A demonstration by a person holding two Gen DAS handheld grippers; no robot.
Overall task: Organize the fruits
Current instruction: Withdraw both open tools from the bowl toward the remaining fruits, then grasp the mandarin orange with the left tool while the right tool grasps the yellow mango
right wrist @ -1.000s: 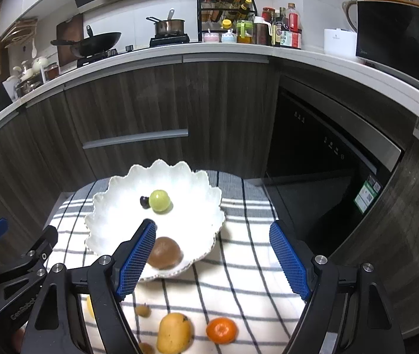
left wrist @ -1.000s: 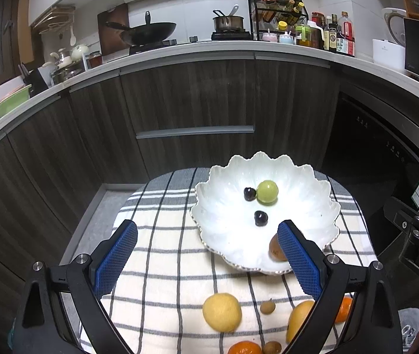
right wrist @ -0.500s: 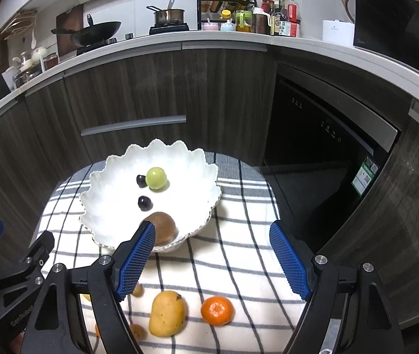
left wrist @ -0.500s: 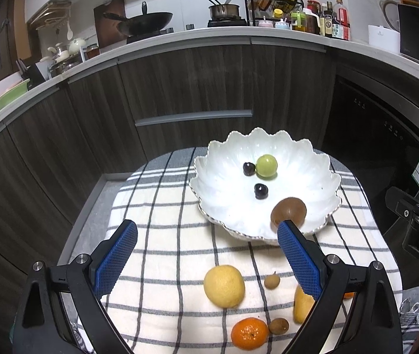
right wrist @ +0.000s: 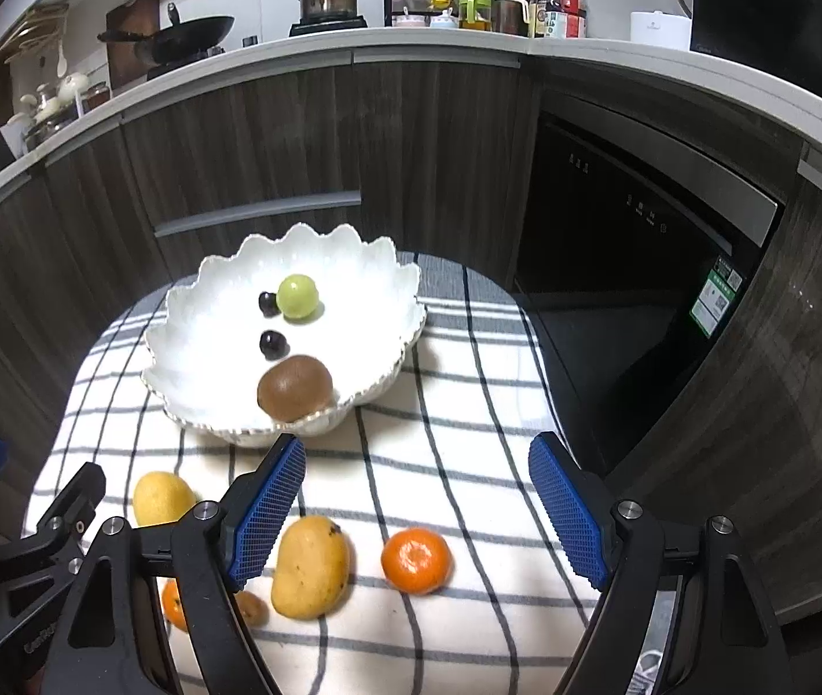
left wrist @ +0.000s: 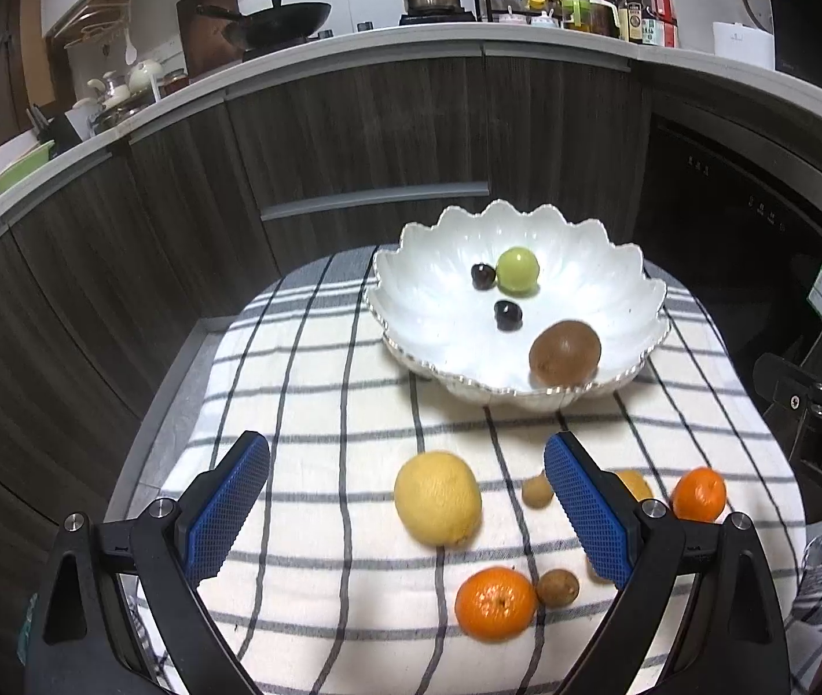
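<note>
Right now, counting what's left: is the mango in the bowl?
Out. The mango lies on the cloth, short of the bowl.

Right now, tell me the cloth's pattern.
White cloth with dark grid stripes; clearest in the left wrist view.

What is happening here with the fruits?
A person holds two grippers, both open and empty, above a checked cloth. The white bowl already has a kiwi, a green fruit and two dark ones. A lemon, mango and oranges lie on the cloth.
</note>
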